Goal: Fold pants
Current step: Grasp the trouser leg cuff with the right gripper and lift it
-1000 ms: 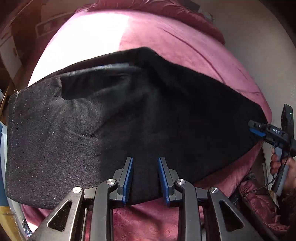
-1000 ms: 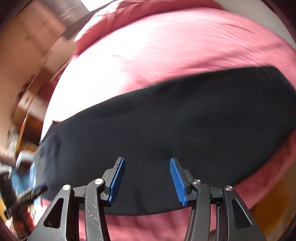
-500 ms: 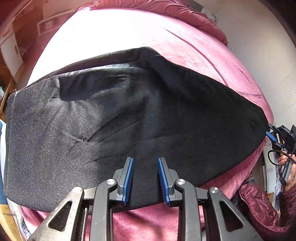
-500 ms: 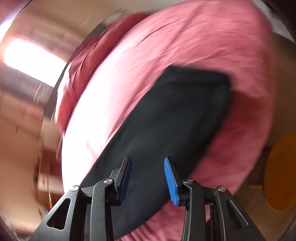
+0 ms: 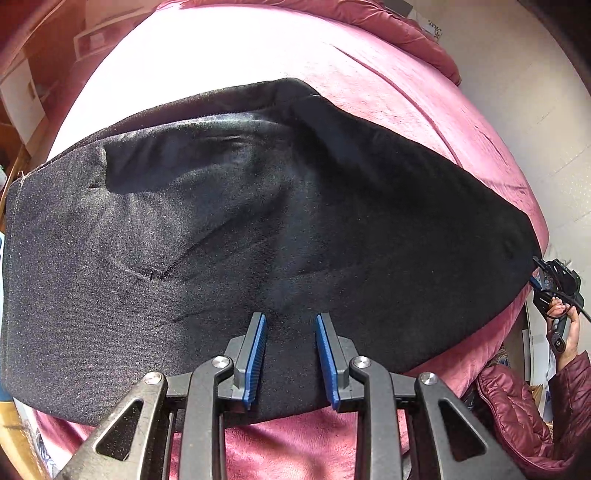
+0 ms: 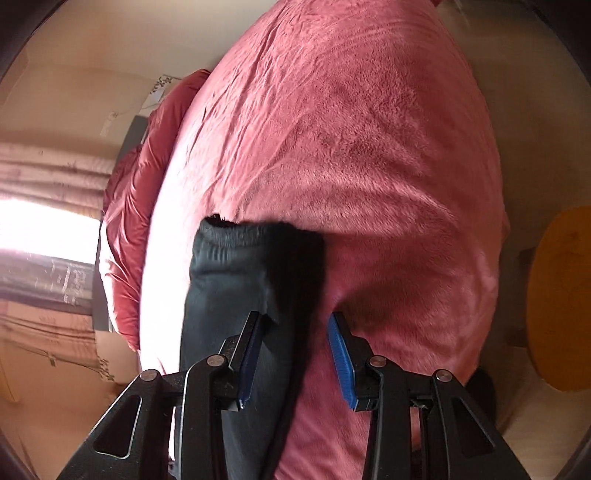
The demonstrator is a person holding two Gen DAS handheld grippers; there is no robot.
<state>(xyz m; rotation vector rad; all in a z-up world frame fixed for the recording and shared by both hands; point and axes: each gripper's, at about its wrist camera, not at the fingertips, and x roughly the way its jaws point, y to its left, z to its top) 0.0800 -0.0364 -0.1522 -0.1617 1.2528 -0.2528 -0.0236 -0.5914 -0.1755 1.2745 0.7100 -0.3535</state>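
Observation:
Black pants [image 5: 258,236] lie flat across a pink-covered bed [image 5: 406,110], folded lengthwise into one long band. My left gripper [image 5: 290,325] is open and hovers over the near edge of the pants, empty. My right gripper [image 6: 295,328] is open at the pants' right end, with the near edge of the black fabric [image 6: 236,280] between its fingers. In the left wrist view the right gripper [image 5: 537,275] shows at the far right tip of the pants, held in a hand.
A rumpled red quilt [image 5: 388,22] lies at the head of the bed. A pale wall [image 5: 546,122] runs along the right. A round yellow stool [image 6: 557,299] stands off the bed's end. A bright window [image 6: 40,229] and curtains are at the left.
The right gripper swung from over the middle of the pants to their right end and now looks along the bed. The left gripper stayed put and open.

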